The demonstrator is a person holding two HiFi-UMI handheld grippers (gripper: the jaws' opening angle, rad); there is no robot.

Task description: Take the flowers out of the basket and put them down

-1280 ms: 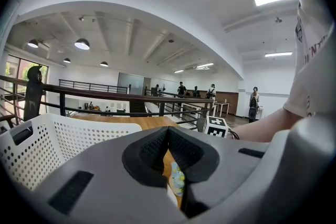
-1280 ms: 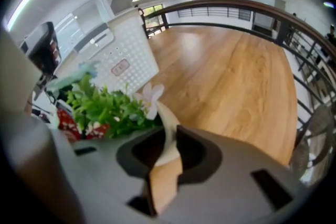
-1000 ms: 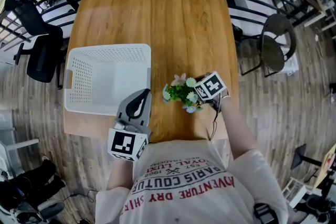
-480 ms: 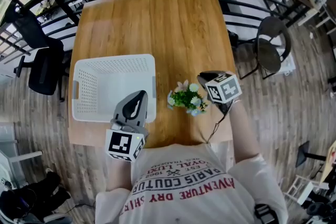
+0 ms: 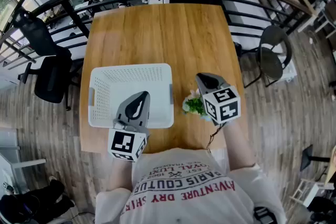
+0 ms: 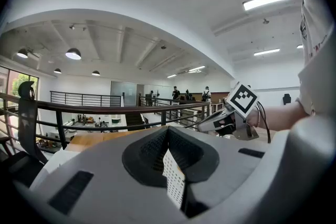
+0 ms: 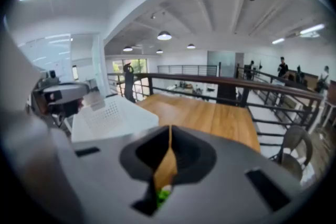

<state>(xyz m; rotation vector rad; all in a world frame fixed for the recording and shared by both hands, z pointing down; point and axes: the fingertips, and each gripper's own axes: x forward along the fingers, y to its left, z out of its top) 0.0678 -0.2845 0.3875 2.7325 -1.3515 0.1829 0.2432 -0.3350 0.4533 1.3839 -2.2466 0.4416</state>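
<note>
- One bunch of flowers [image 5: 194, 106]: out of the basket, lying on the table [image 5: 157, 34] just right of it, partly covered by the right gripper in the head view.
- One white perforated basket [image 5: 131, 67]: upright on the table's near-left part.
- Right gripper [image 5: 203, 79]: over the flowers. Its jaws have just been closing and are now down to a thin slit with nothing between them. Wood and a bit of green show through below.
- Left gripper [image 5: 138, 97]: over the basket's near wall, jaws also pinched to a slit. Perforated white shows in the slit; can't tell if it's gripped.
- Three chairs [image 5: 50, 78] off the table: two black on the left, one round-seated on the right.
</note>
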